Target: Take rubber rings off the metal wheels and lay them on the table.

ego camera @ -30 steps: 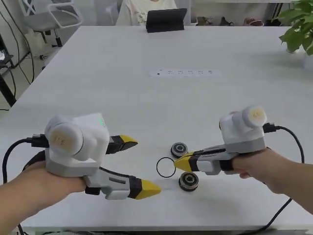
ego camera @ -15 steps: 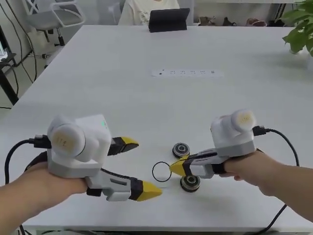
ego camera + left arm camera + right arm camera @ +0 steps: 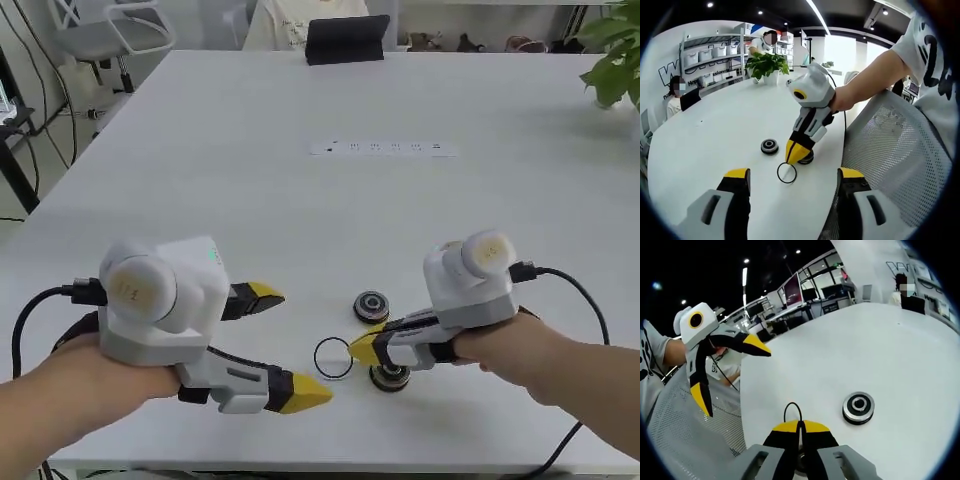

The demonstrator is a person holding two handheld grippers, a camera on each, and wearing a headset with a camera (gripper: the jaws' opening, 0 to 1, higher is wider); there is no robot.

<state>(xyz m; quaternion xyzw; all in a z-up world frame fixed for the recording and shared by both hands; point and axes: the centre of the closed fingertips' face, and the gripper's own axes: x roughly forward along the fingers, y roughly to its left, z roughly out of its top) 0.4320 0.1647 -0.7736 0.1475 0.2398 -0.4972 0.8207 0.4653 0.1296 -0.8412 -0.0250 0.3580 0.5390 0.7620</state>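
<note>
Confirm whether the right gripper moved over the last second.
Yes: the right gripper slid left and toward the person, judged against the far wheel.

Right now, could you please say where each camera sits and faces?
Head view: on the headset, looking forward and down at the table; left hand holds the open left claw, right hand the right claw, shut on the rubber ring.
Left gripper view: on the left claw, facing the right claw and the forearm behind it; own jaws at bottom.
Right gripper view: on the right claw, facing over its shut jaws past a metal wheel; left claw upper left.
All three share the ring.
</note>
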